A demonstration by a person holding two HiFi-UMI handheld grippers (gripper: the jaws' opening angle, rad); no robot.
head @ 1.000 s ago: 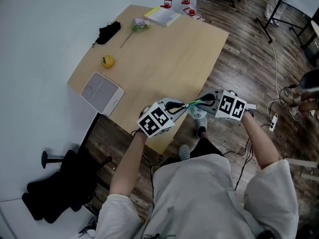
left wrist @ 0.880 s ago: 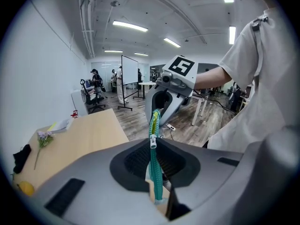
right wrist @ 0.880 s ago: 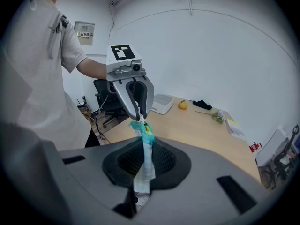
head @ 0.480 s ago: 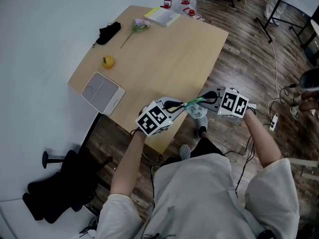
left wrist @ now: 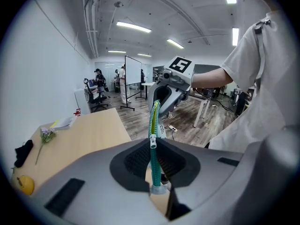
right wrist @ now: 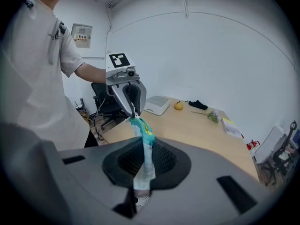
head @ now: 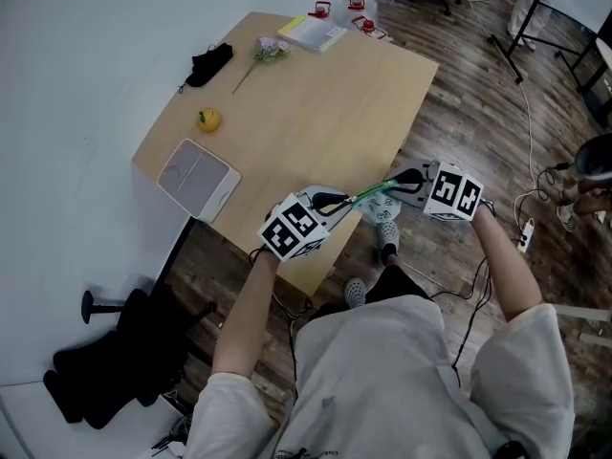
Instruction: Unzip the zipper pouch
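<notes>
The zipper pouch, teal-edged with a pale body, hangs stretched in the air between both grippers, just off the table's near corner. My left gripper is shut on one end of its teal zipper tape. A small silver slider sits on the tape close to the left jaws. My right gripper is shut on the pouch's other end. In the left gripper view the right gripper shows ahead; in the right gripper view the left gripper does.
The wooden table carries a yellow fruit, a white flat box at its left edge, a black item, a flower sprig and a notepad. A black chair stands lower left. Cables lie on the floor, right.
My right gripper has moved a little to the right and up, drawing the pouch out longer. My left gripper has shifted slightly down and left.
</notes>
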